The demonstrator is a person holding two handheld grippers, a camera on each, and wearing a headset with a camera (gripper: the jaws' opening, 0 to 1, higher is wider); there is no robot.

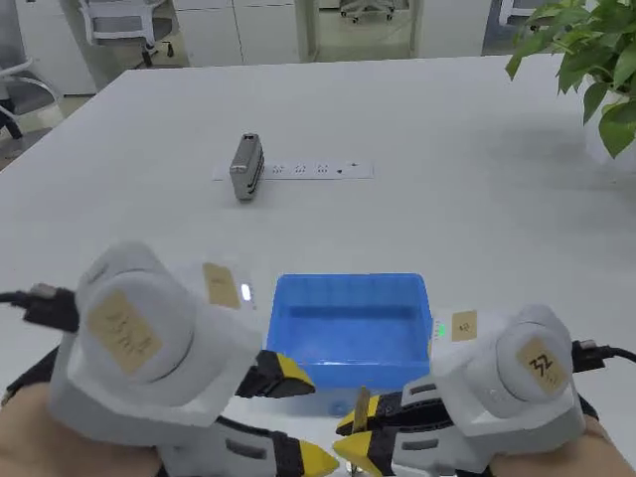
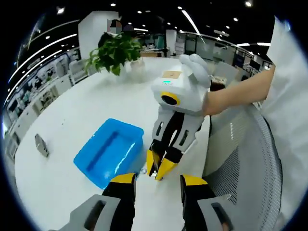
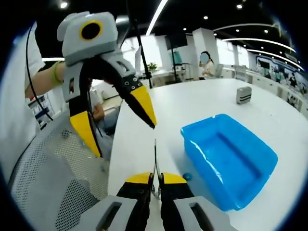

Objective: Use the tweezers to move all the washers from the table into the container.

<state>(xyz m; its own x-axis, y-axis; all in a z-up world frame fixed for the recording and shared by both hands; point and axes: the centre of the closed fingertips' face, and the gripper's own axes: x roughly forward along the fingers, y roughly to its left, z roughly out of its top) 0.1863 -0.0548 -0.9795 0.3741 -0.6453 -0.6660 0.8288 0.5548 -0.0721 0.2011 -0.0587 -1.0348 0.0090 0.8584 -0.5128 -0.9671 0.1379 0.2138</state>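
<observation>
Left claw (image 1: 310,417): wide, nothing between the jaws; lower left of the head view.
Right claw (image 3: 155,177): narrow, clamped on the tweezers (image 3: 155,156), which rise thin from between the jaws at bottom centre of the right gripper view.
Container (image 1: 343,370): blue, on the desk (image 1: 447,199), lower centre of the head view, just above both claws.
Washer (image 3: 186,176): one small round piece on the desk just beside the container's corner, lower centre of the right gripper view; too small to confirm.
Surroundings: power strip (image 1: 308,170) upper centre, plant (image 1: 586,60) upper right.
</observation>
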